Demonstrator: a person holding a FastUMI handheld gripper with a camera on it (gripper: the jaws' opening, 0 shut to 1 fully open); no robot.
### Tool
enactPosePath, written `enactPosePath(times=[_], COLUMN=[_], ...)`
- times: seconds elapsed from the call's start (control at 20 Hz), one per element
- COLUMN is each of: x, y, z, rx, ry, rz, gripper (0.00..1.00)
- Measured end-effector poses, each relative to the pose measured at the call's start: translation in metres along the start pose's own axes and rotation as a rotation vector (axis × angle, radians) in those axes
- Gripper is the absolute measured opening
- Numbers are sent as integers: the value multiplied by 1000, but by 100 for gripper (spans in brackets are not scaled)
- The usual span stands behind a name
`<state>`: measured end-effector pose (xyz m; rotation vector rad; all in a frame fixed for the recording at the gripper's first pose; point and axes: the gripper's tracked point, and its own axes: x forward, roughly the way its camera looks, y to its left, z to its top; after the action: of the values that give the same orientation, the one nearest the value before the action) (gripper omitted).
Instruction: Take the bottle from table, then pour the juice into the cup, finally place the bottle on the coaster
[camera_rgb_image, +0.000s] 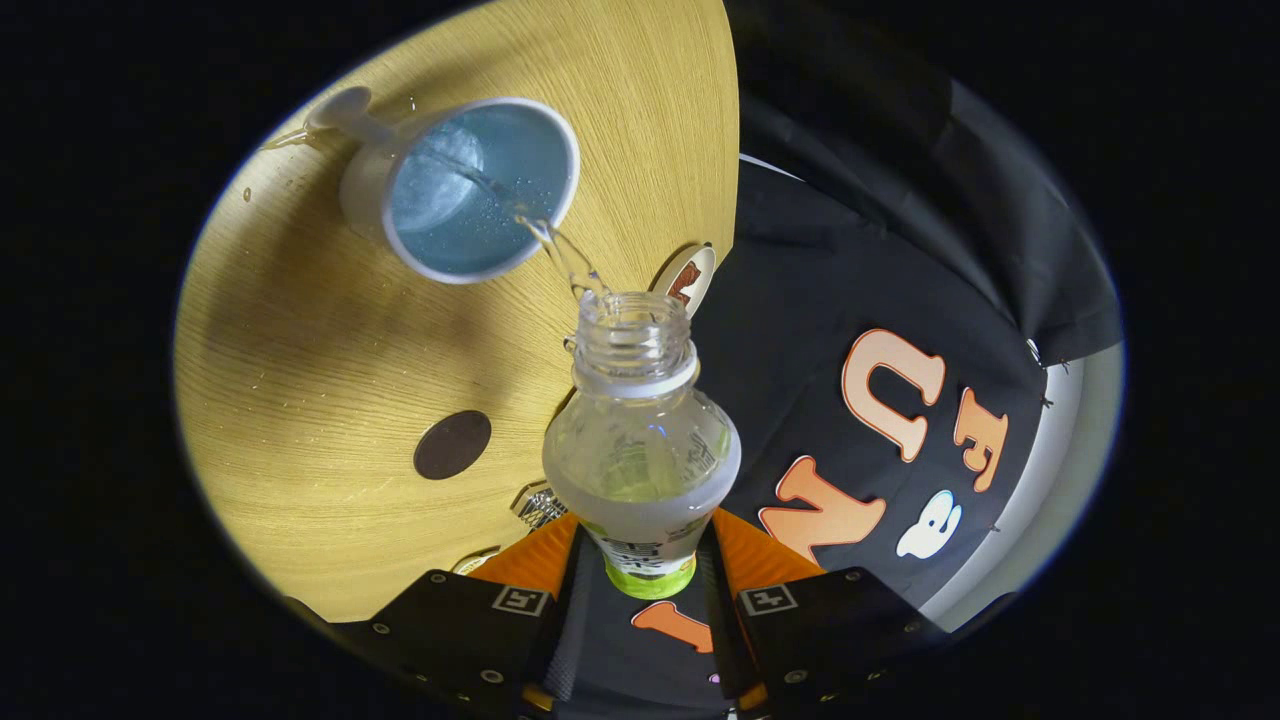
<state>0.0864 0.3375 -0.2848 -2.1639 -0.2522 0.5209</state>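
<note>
The bottle (641, 440) is clamped between the fingers of the hand-held gripper (648, 575), its long axis running straight ahead and its open mouth tipped toward the cup (470, 190) on the counter (300, 400), into which liquid is streaming. The dark coaster (452, 444) lies nearer, beside the bottle.

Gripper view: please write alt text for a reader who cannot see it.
The gripper is shut on a tilted, uncapped clear bottle, and a thin stream of clear liquid runs from its mouth into a white cup on the wooden table. A dark round coaster lies nearby.
</note>
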Motion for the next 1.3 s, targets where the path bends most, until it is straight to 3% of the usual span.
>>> enactPosePath(times=[1.3], x=[0], y=[-21], z=[5], rx=[-120], ry=[-22], rz=[-12], gripper=[54])
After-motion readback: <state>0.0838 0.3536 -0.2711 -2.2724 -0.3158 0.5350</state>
